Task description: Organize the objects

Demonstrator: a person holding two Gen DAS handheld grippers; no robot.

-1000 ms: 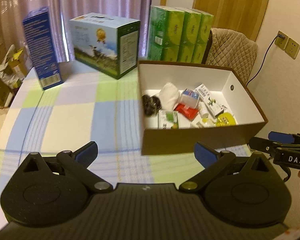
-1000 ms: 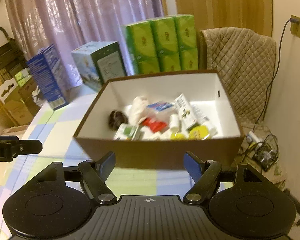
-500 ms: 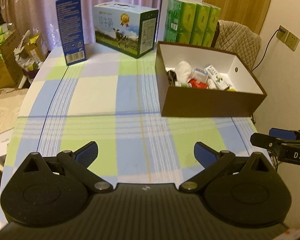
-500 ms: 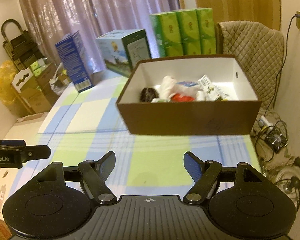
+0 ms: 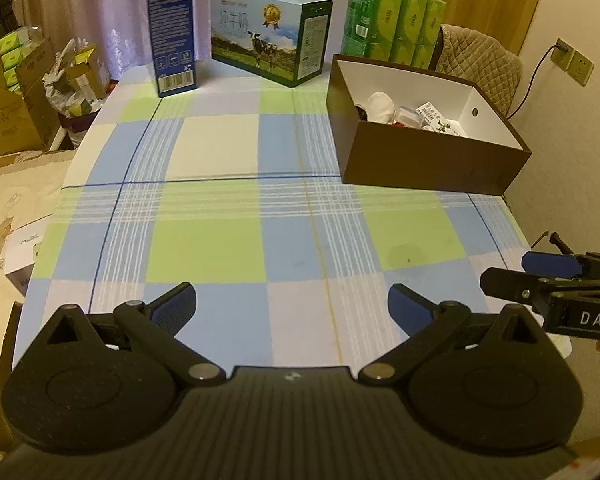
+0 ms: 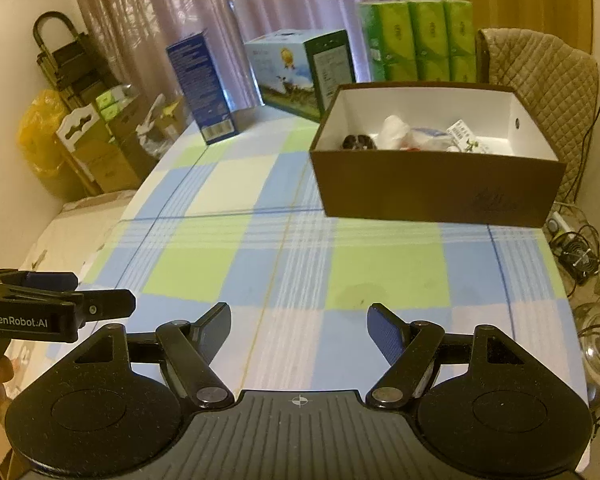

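brown card, the box (image 5: 428,160) is sitting at your table's (image 5: 220,240) far right corner, holding small light packets and a soft white wad. you're holding left gripper (image 5: 292,304) and right gripper (image 6: 298,328) spread apart, empty; likely pinch packets by their edges.

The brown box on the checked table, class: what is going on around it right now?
A person holds a gripper in each hand above the near end of the checked tablecloth. The left gripper and the right gripper are both open and hold nothing. The brown box sits at the far right of the table with small items inside. A tall blue carton, a milk carton box and green tissue packs stand behind.
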